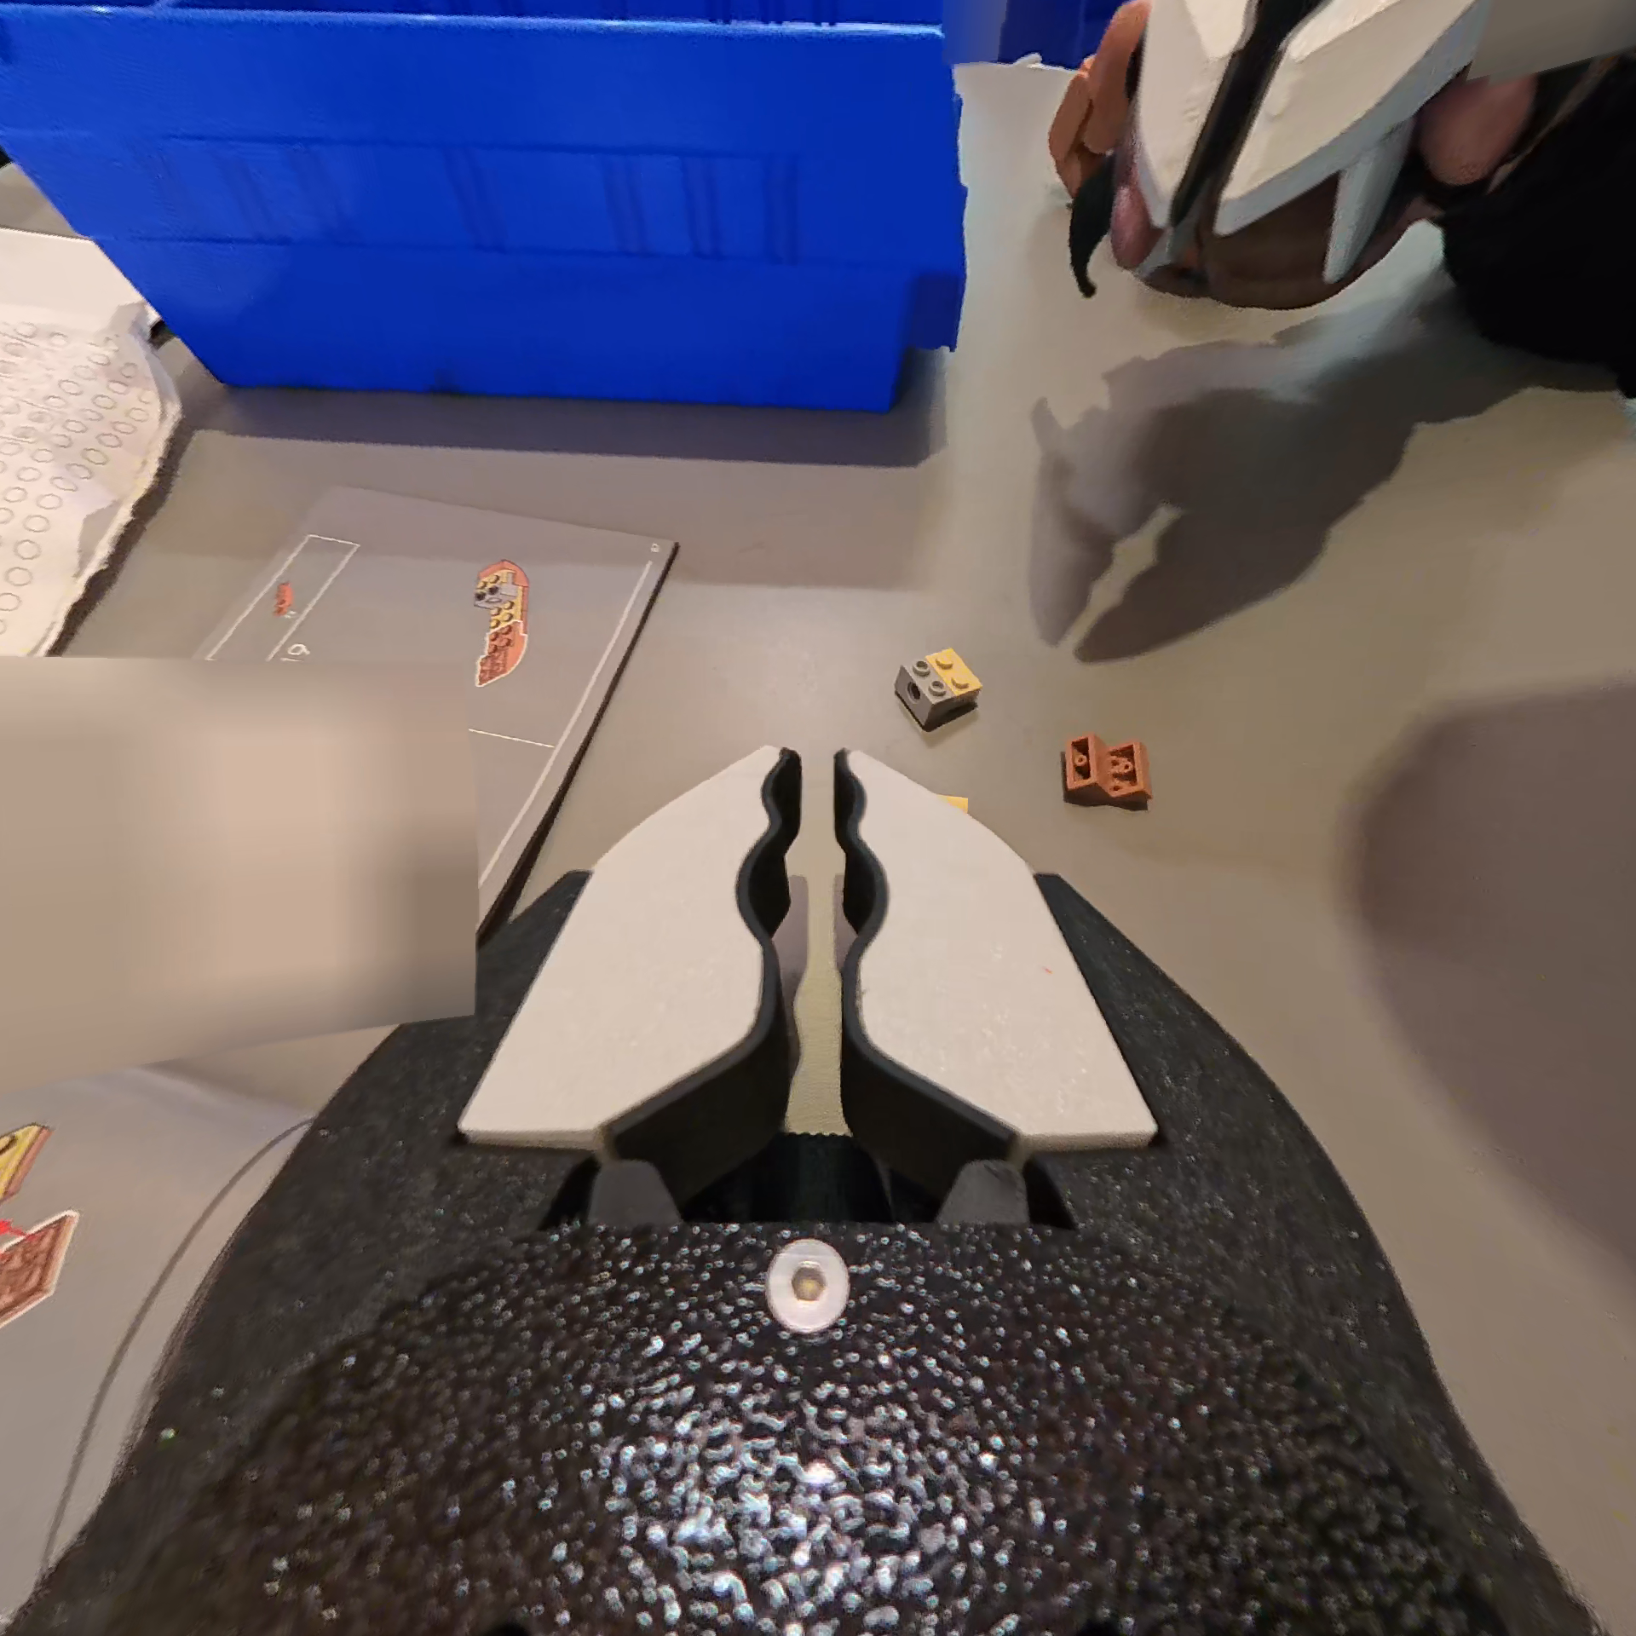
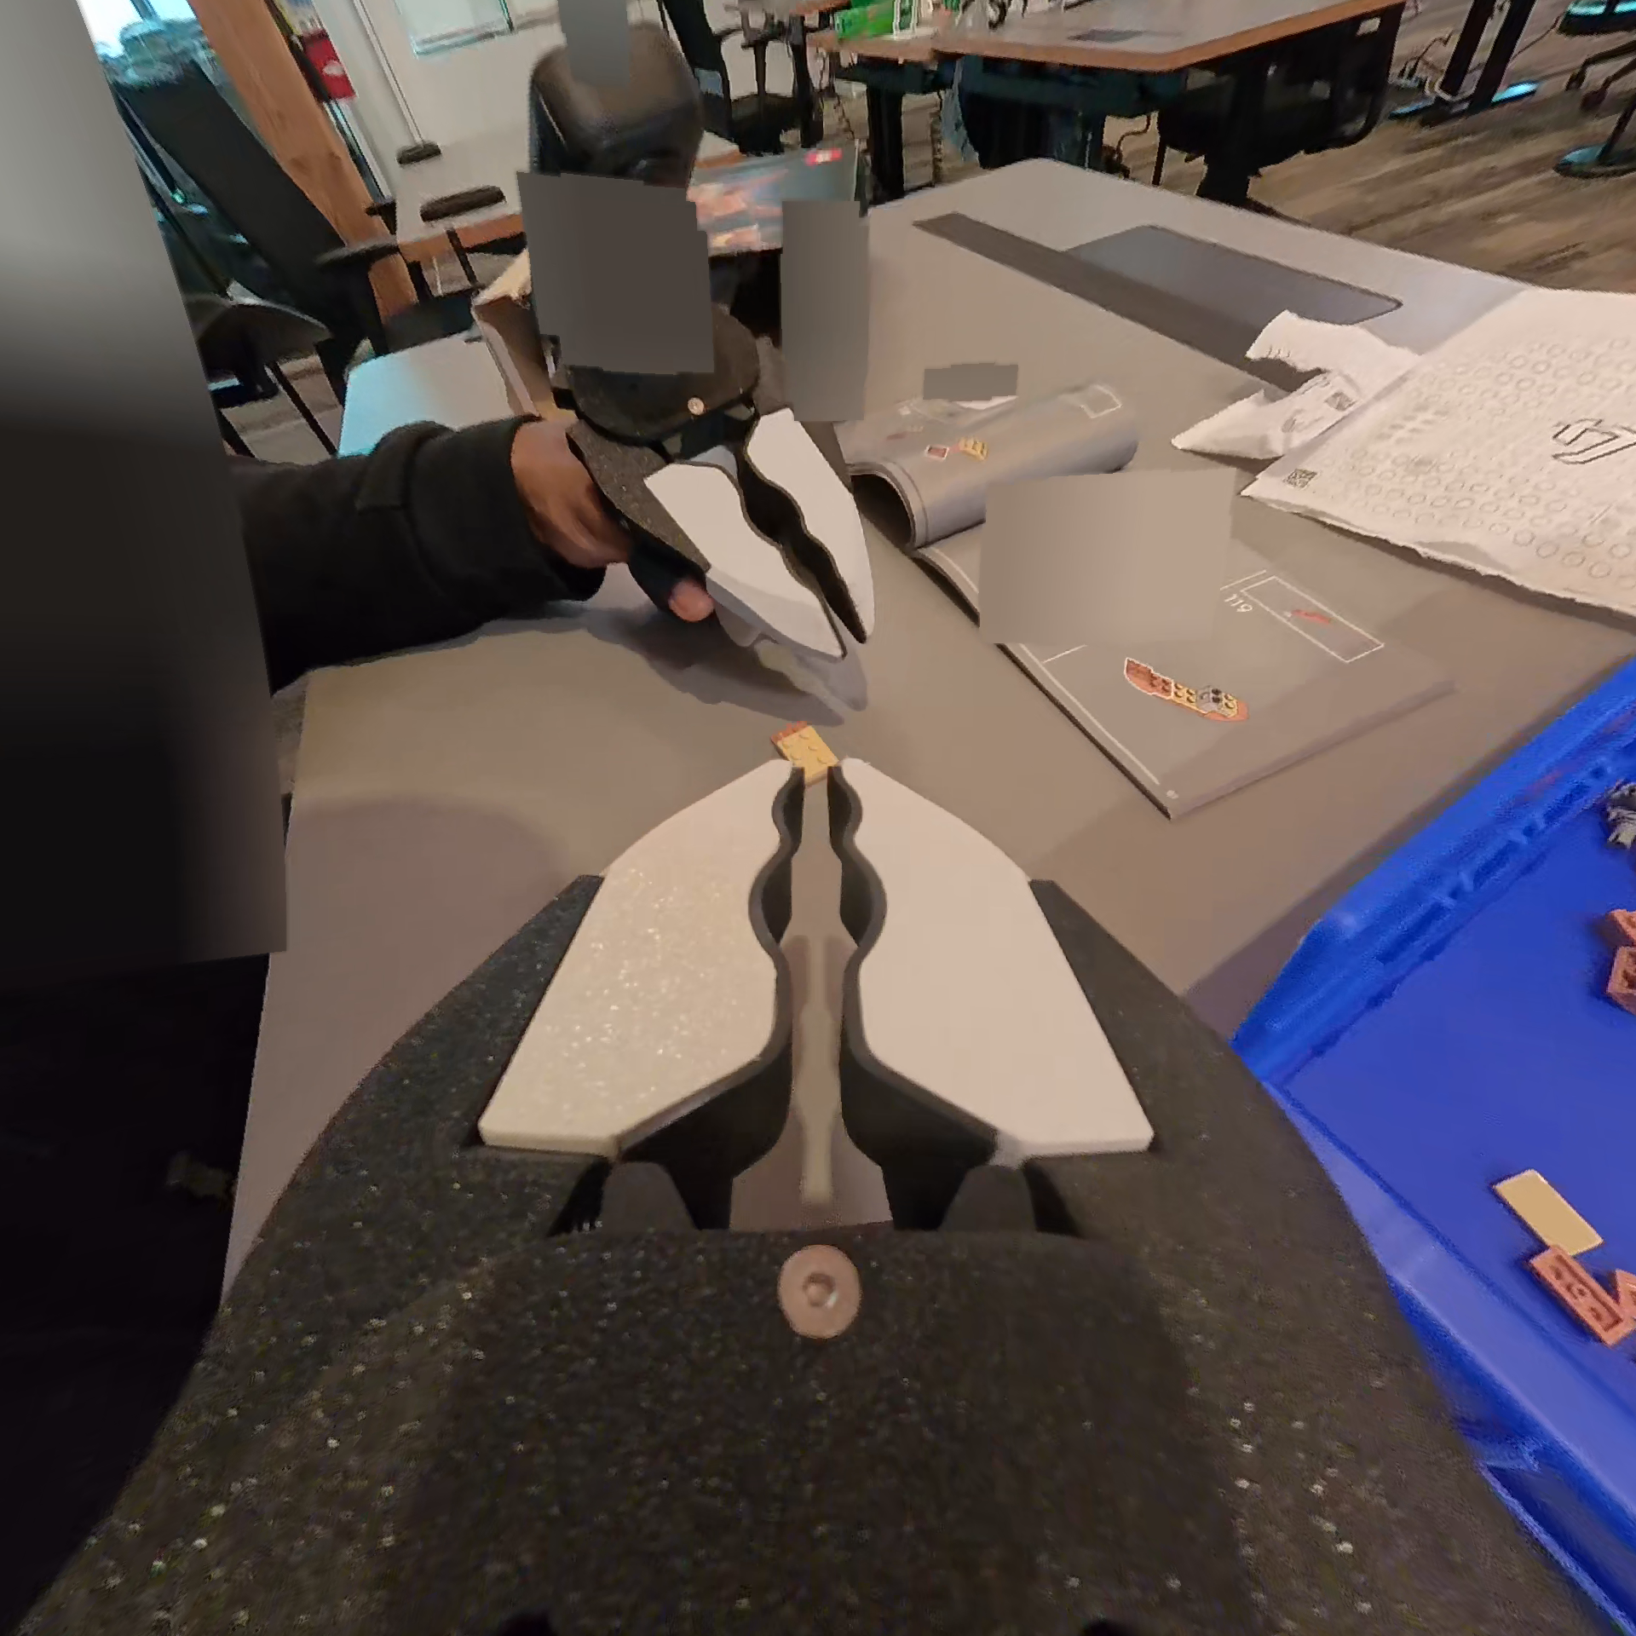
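One tan plate (image 2: 807, 752) pinched, pointing away.

each gripper (image 1: 816, 761) has pale grey fingers (image 2: 699, 929) lined with wavy black pads, a black pebbled body, one round screw (image 2: 819, 1290); black sleeve (image 2: 381, 540), fingerless glove.

2 wrist cams, close, opposed, shared tabletop (image 1: 885, 549)

Printed marks show on the open instruction booklet (image 2: 1257, 708), next to its build diagram. The white perforated paper bags (image 2: 1461, 460) carry a large printed mark and small code squares. A red patch sits on the box (image 2: 779, 190) at the table's far end.
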A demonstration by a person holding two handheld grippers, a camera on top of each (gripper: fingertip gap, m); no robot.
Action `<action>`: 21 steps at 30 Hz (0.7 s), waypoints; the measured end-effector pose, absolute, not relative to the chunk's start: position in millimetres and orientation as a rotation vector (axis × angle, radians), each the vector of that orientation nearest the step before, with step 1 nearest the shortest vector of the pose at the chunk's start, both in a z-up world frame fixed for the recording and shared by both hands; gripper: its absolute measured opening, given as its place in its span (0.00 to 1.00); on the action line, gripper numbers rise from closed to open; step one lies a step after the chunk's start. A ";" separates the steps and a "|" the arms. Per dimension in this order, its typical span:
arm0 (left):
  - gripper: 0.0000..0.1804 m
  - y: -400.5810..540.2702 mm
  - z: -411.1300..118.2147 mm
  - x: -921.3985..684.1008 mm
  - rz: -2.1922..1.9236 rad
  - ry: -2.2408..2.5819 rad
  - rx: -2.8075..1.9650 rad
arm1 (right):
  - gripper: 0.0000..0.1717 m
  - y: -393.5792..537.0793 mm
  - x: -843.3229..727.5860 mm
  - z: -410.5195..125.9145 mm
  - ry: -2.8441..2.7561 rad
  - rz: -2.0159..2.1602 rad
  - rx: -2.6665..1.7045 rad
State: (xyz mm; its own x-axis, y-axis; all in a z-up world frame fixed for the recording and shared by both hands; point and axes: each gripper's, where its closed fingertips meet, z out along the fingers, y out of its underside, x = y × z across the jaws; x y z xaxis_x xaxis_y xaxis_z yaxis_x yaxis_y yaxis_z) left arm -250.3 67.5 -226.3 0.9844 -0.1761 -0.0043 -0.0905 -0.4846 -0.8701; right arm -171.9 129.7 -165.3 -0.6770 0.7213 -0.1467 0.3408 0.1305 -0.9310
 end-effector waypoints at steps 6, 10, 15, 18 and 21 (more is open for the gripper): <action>0.06 63.7 -222.9 -236.2 -0.139 0.289 -2.047 | 0.04 119.3 -171.0 -184.8 -2.170 1.477 -1.023; 0.06 64.2 -222.3 -207.7 -0.228 0.386 -2.036 | 0.05 106.5 -167.8 -202.1 -2.271 1.433 -1.011; 0.03 63.9 -243.1 -182.9 -0.185 0.534 -2.172 | 0.06 93.1 -163.0 -224.2 -2.395 1.300 -0.960; 0.04 65.0 -245.3 -180.5 -0.141 0.553 -2.198 | 0.06 91.4 -163.3 -227.1 -2.406 1.298 -0.962; 0.04 66.4 -243.0 -176.5 -0.152 0.551 -2.183 | 0.06 94.8 -165.3 -229.5 -2.400 1.298 -0.986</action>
